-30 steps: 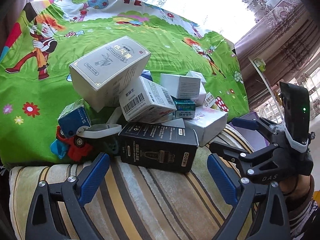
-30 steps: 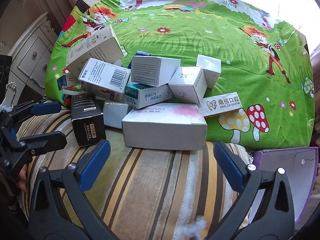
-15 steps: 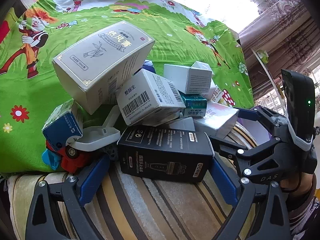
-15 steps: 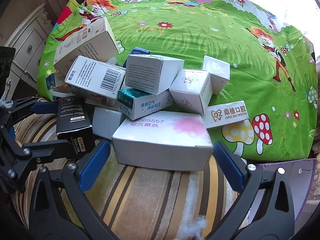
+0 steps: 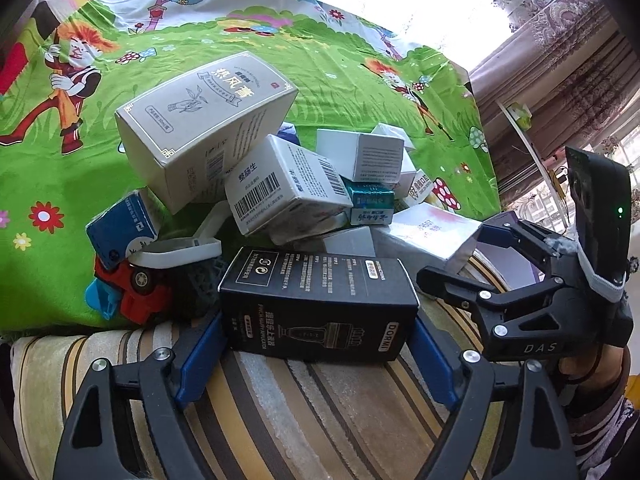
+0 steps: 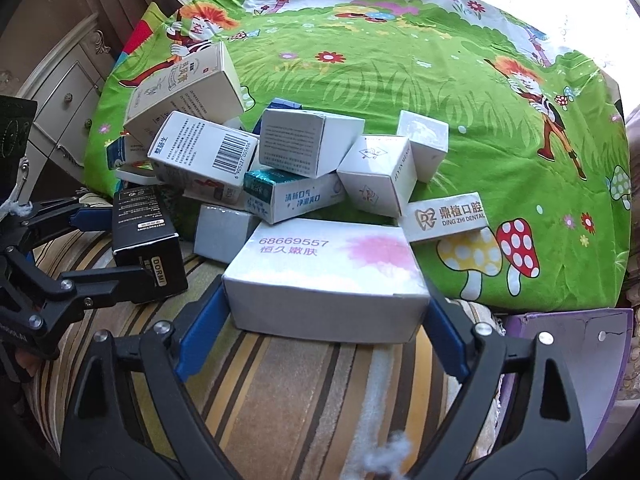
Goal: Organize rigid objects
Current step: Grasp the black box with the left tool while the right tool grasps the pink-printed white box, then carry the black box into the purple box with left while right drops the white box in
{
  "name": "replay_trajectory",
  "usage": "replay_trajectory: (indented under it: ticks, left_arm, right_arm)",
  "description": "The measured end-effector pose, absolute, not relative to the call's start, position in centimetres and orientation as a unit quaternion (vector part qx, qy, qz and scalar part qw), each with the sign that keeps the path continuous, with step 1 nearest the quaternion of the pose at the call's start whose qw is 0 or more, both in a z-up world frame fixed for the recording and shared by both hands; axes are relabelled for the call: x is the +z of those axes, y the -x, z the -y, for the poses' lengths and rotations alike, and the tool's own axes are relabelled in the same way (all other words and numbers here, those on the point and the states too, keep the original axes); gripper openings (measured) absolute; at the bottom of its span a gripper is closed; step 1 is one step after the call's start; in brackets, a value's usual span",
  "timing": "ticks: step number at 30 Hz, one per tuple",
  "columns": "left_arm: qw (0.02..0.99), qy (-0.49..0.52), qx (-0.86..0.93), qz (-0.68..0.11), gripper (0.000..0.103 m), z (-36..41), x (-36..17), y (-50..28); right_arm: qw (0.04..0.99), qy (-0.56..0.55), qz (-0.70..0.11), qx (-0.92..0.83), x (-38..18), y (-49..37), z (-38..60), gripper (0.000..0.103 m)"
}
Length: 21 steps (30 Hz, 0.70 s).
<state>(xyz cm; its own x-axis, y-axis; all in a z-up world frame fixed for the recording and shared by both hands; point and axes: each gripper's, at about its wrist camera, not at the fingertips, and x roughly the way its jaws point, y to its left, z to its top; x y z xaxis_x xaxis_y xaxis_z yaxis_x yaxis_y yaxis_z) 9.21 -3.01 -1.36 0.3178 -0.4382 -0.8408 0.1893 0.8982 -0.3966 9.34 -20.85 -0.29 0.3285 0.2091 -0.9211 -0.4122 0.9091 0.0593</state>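
Observation:
A pile of small cartons lies where a green cartoon cloth (image 5: 280, 64) meets a striped cushion (image 5: 320, 412). My left gripper (image 5: 316, 344) is open, its blue pads on either side of a black DORMI box (image 5: 320, 304), touching or nearly touching its ends. My right gripper (image 6: 324, 336) is open around a white box with a pink flower print (image 6: 328, 276). The black box also shows in the right wrist view (image 6: 148, 240), and the white flower box in the left wrist view (image 5: 428, 232).
A big grey carton (image 5: 204, 120) leans on top of the pile, over a barcode box (image 5: 284, 184). A red toy truck (image 5: 132, 288) and a blue carton (image 5: 120, 232) lie left. A purple box (image 6: 560, 344) sits at right, a white dresser (image 6: 60, 92) at left.
Both grippers have moved forward to the pile. The left jaws now straddle the black box and the right jaws straddle the white flower box.

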Motion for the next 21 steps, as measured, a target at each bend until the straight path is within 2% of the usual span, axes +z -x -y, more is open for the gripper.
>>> replay_trajectory:
  ticks: [21]
  left_arm:
    - [0.809,0.101,-0.224,-0.534,0.086,8.2,0.9,-7.1]
  right_arm:
    - [0.845,0.04,-0.507,0.166,3.5,-4.4,27.4,0.092]
